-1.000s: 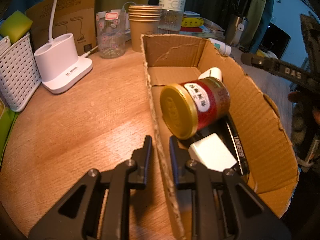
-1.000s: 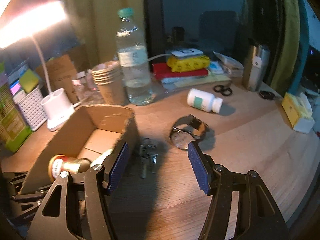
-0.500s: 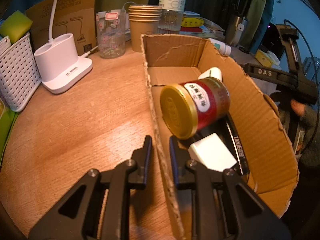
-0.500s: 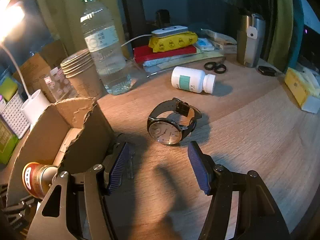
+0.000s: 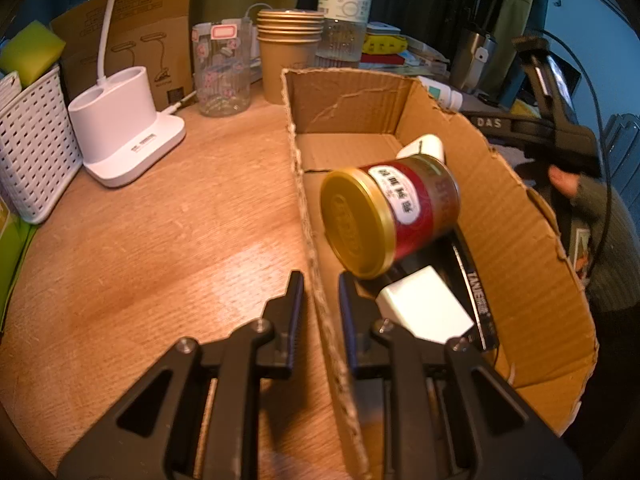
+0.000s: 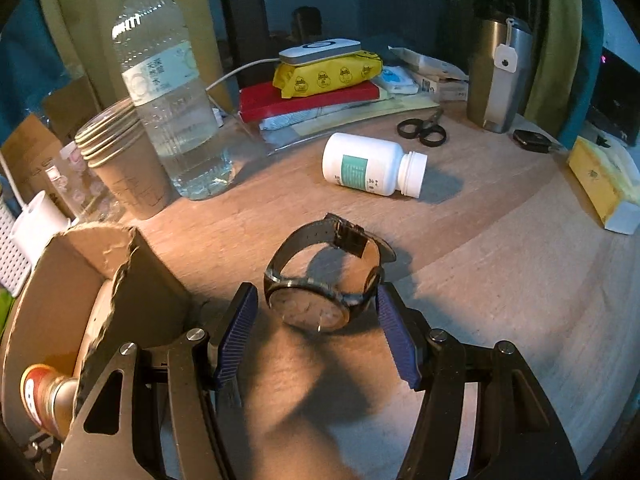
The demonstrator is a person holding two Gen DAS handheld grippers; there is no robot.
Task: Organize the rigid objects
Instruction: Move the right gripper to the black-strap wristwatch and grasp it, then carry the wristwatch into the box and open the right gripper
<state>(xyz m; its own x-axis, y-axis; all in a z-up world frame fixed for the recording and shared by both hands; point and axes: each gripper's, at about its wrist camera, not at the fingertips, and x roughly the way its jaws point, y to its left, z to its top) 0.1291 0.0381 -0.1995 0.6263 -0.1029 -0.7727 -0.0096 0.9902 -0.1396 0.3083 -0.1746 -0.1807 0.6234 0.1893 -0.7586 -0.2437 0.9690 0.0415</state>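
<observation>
Left tool [image 5: 318, 300] — clenched on the near wall of the cardboard box [image 5: 520, 240], steadying it; red tin [image 5: 390, 220] and white block already inside. Right tool [image 6: 316, 320] — jaws spread, straddling the wristwatch [image 6: 324, 280] on the tabletop [image 6: 500, 280] (pads not touching). Step: picking the watch. Next: close, lift, carry over the box wall.

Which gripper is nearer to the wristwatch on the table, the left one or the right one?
Right. The right gripper has its open jaws on either side of the wristwatch. The left gripper is clamped on the cardboard box wall, away from it.
</observation>
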